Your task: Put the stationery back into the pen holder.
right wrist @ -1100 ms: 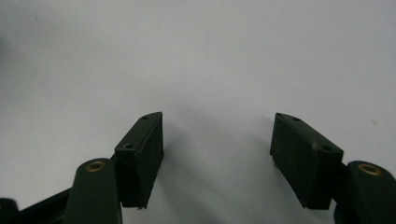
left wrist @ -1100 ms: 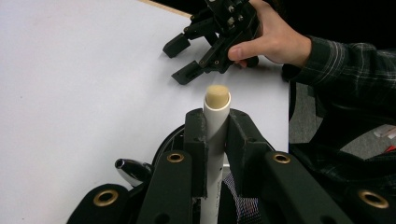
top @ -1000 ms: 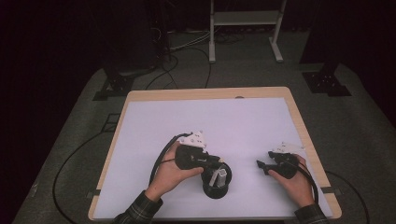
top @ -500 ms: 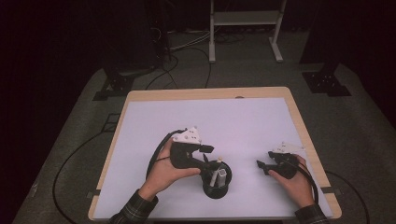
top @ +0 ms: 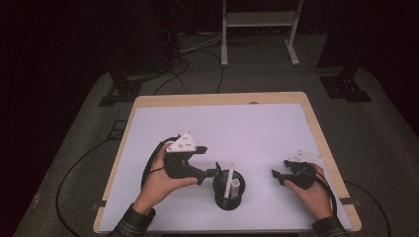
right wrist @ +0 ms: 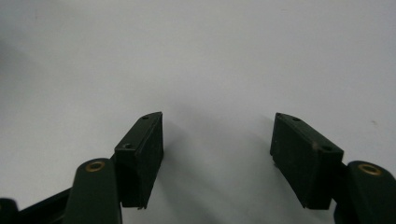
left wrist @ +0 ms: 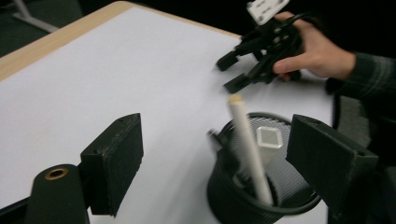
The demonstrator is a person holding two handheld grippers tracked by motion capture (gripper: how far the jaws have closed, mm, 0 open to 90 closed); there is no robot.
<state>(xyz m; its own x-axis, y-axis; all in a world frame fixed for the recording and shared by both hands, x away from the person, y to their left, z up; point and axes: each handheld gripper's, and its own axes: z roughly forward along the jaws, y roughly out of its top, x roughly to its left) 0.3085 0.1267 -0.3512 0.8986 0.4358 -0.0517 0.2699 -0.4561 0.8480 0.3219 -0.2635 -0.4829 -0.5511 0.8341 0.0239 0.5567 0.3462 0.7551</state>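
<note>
Left tongs (left wrist: 212,154) are sitting wide apart, jaws having just been opening, and nothing is being pressed between the pads; in the left gripper view the black mesh cup (left wrist: 261,186) and the white stick (left wrist: 247,144) are showing between and beyond the jaws, untouched. Seen from the high view, the left tongs (top: 216,170) are pointing at the mesh cup (top: 228,197) from just beside its left rim, with the left hand (top: 160,180) gripping the body. White stick (top: 229,180) is leaning tilted inside the cup, next to a white square tube (top: 236,183) standing in the same cup. Cup is sitting on the white tabletop (top: 222,123) near the front edge, between the two hands. Right tongs (right wrist: 217,149) are resting wide and empty over bare tabletop, well right of the cup, held by the right hand (top: 311,190).
</note>
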